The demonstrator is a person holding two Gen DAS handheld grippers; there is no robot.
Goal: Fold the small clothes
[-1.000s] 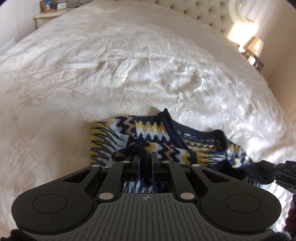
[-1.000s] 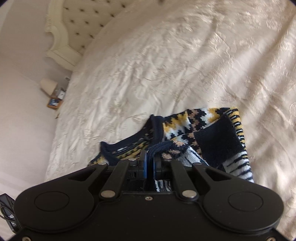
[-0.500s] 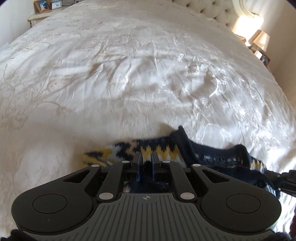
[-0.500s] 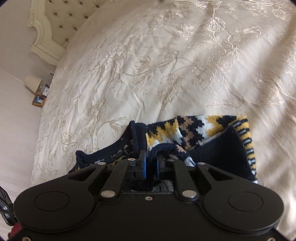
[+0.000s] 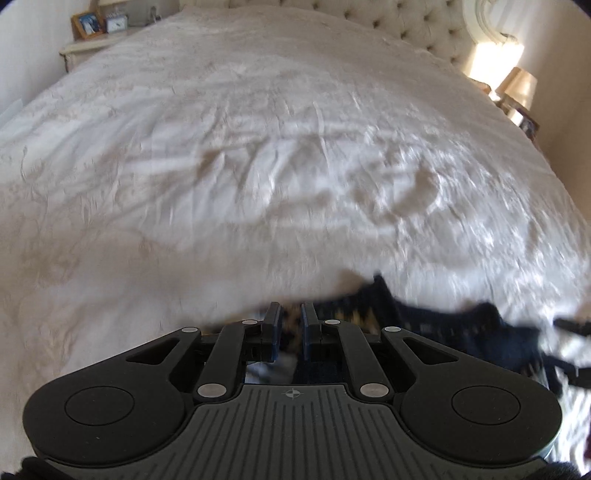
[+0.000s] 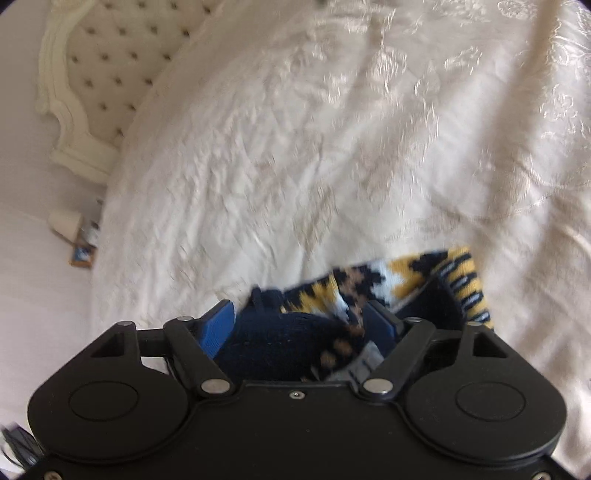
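Note:
A small knitted sweater, navy with yellow, white and tan zigzags, lies on a cream bed. In the left wrist view the sweater (image 5: 424, 317) stretches to the right, blurred. My left gripper (image 5: 289, 314) has its fingers slightly apart with sweater fabric between and below them. In the right wrist view the sweater (image 6: 413, 284) bunches in front of the gripper. My right gripper (image 6: 303, 317) is open wide, blue pads apart, with a navy fold of the sweater lying loosely between the fingers.
The cream embroidered bedspread (image 5: 277, 166) fills both views. A tufted headboard (image 6: 107, 66) stands at the far end. A nightstand with frames (image 5: 96, 33) and a lit lamp (image 5: 517, 85) flank the bed. The other gripper's tip (image 5: 572, 328) shows at right.
My right gripper has opened and let go of the navy fold. My left gripper's fingers have parted a little. Both views moved and are now blurred.

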